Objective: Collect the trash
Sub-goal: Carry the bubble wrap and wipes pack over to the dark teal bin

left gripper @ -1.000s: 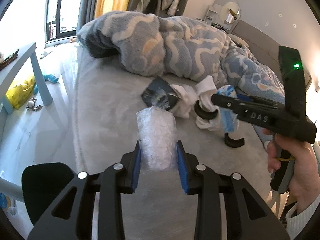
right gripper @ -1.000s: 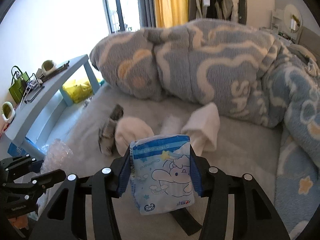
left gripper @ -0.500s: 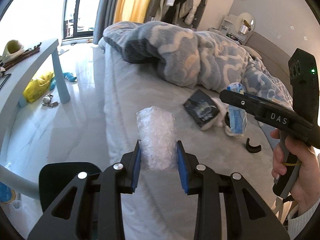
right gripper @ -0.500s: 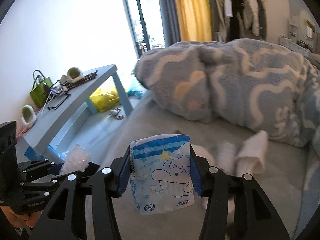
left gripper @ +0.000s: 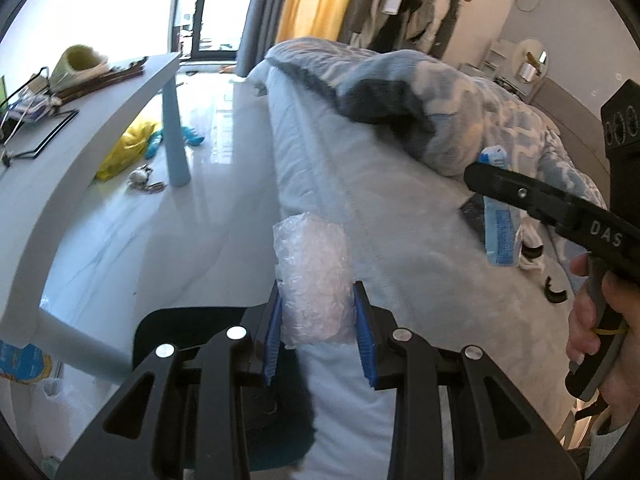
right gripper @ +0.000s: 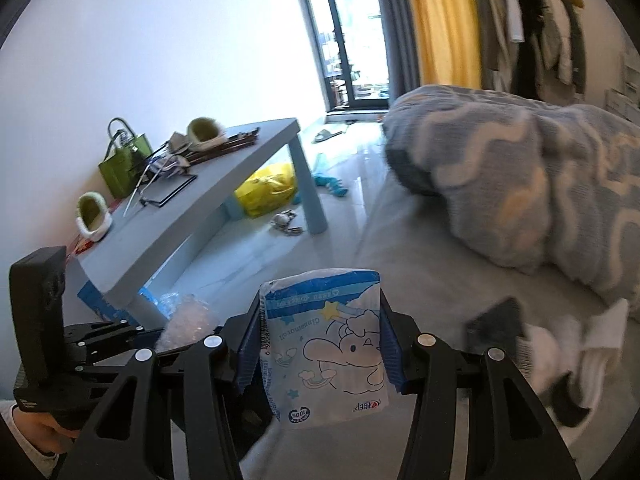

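Observation:
My left gripper [left gripper: 318, 320] is shut on a crumpled wad of clear bubble wrap [left gripper: 312, 276], held over the bed's left edge above a dark round bin [left gripper: 192, 332]. My right gripper [right gripper: 320, 344] is shut on a blue-and-white tissue pack with a cartoon print [right gripper: 326, 344]. In the left wrist view the right gripper [left gripper: 496, 188] shows at the right with the tissue pack [left gripper: 498, 232] hanging from it, held by a hand [left gripper: 592, 320]. In the right wrist view the left gripper [right gripper: 176, 330] and its bubble wrap [right gripper: 188, 316] sit at the lower left.
A grey bed [left gripper: 400, 240] carries a blue patterned blanket [right gripper: 540, 184], a dark packet [right gripper: 496, 320] and white socks [right gripper: 592, 336]. A light blue table [right gripper: 224, 184] with a green bag [right gripper: 122, 164] and slippers stands left. A yellow bag [right gripper: 268, 188] lies on the glossy floor.
Both grippers have swung left, away from the middle of the bed towards its left edge and the floor, each keeping its load. The dark bin has come further into view under the left gripper.

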